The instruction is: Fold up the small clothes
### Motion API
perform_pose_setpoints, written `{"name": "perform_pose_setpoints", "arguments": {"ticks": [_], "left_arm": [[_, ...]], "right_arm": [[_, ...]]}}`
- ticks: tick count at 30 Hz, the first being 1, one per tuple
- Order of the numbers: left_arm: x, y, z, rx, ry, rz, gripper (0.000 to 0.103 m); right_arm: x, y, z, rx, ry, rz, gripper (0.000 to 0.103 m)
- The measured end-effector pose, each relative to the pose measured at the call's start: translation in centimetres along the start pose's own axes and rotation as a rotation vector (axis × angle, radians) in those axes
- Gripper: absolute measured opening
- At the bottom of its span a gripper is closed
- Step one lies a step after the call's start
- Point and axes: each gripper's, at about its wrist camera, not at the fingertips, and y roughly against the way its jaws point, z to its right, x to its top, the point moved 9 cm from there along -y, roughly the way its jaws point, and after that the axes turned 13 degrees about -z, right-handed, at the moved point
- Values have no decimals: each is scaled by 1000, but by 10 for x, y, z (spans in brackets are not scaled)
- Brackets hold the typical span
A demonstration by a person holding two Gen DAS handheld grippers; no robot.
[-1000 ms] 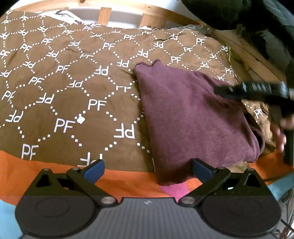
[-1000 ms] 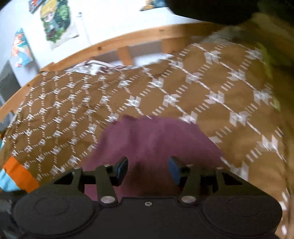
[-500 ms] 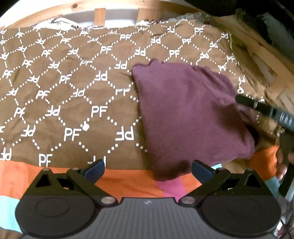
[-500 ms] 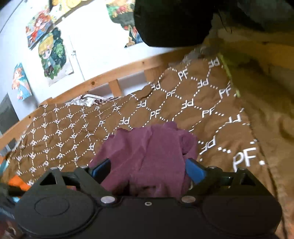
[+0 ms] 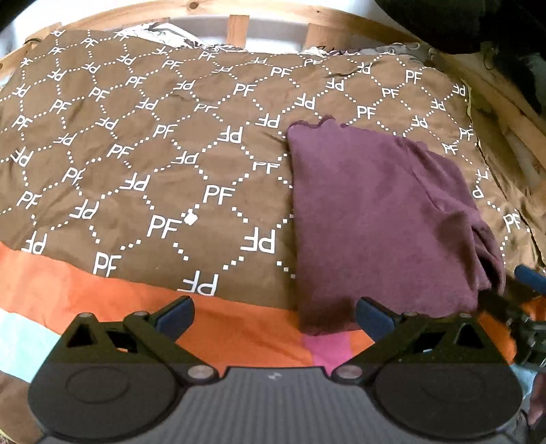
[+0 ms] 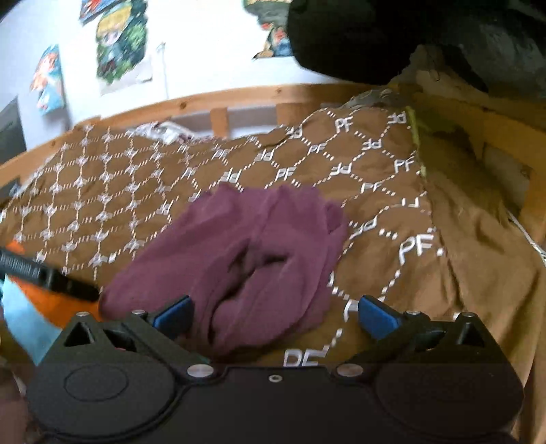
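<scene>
A dark purple garment (image 5: 375, 211) lies folded into a rough rectangle on the right part of the brown patterned blanket (image 5: 170, 153). My left gripper (image 5: 274, 314) hangs open over the orange stripe at the bed's near edge, its right finger just above the garment's near corner, holding nothing. In the right wrist view the garment (image 6: 259, 246) shows a bunched, creased near end. My right gripper (image 6: 274, 314) has its jaws opening wide; that near end lies between and below the fingers, untouched by the pads. Its blue fingertip (image 5: 527, 278) shows beside the garment's near right corner.
A wooden bed rail (image 5: 239, 27) runs along the far side. Dark bulky items (image 6: 375, 34) are piled at the far right. A tan cover (image 6: 484, 256) lies rumpled right of the blanket. Posters (image 6: 119, 51) hang on the white wall.
My right gripper has opened from half shut to wide and drawn back off the garment toward its near right corner. The left gripper has backed off a little, still open.
</scene>
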Motion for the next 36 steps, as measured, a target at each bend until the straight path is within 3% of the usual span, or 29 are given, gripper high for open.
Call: {"name": "perform_pose_setpoints", "arguments": {"ticks": [9,21,30,36], "left_arm": [[-9,-14,18,-18,-57,-42,102],[-13,-17,24,-51,-86,-63,102],[2,4,20,-205,-77,43,102],[23,-5,25,-260,-188,62,102]], "right_arm": [[-14,-24,14,51,-82,-95,102],[-14,-24,13,68,-58,-98,102],[13,4,15,271,-134,85,102],[32,-7,50,295,-324,153,102]]}}
